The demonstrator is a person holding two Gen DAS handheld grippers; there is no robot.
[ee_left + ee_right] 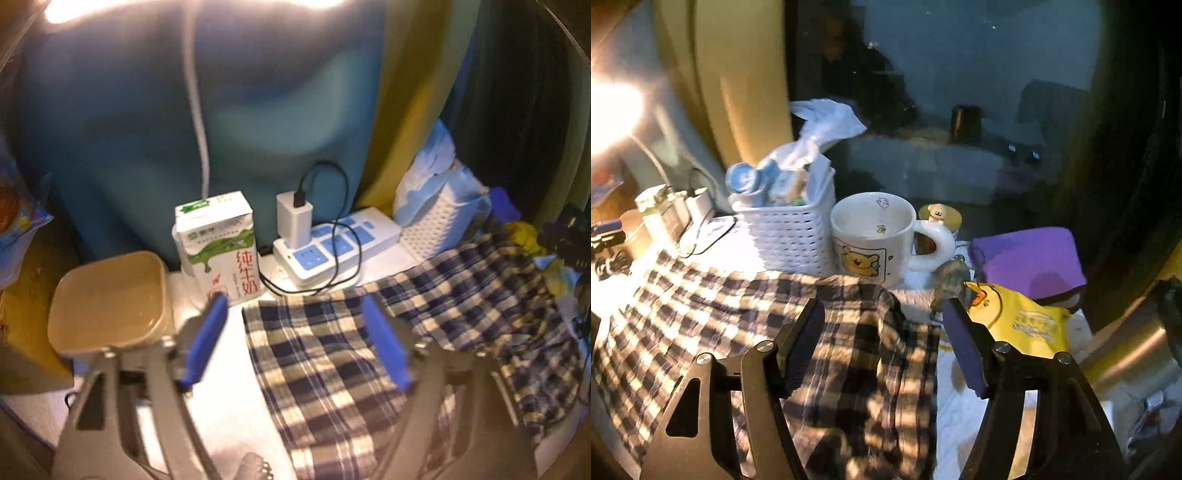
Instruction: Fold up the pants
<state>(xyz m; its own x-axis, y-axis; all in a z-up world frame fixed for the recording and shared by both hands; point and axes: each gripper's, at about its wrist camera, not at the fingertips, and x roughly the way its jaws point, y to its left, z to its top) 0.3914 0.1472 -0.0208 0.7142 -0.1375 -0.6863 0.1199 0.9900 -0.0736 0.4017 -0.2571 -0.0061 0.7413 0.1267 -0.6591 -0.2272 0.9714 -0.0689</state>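
Both claws, left gripper (293, 339) and right gripper (882, 347), gape empty; we should pinch the navy-and-cream checked cotton pants (325, 369) at matching hems.

Left gripper (295, 339): grey metal linkage arms, bright blue pads. Right gripper (882, 347): black arms, silver screws, dark blue pads.

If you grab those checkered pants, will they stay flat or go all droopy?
Probably droopy: the checkered pants already lie rumpled and creased. They likely weigh little, being thin cloth. Dragged, they might bump the mug beside them.
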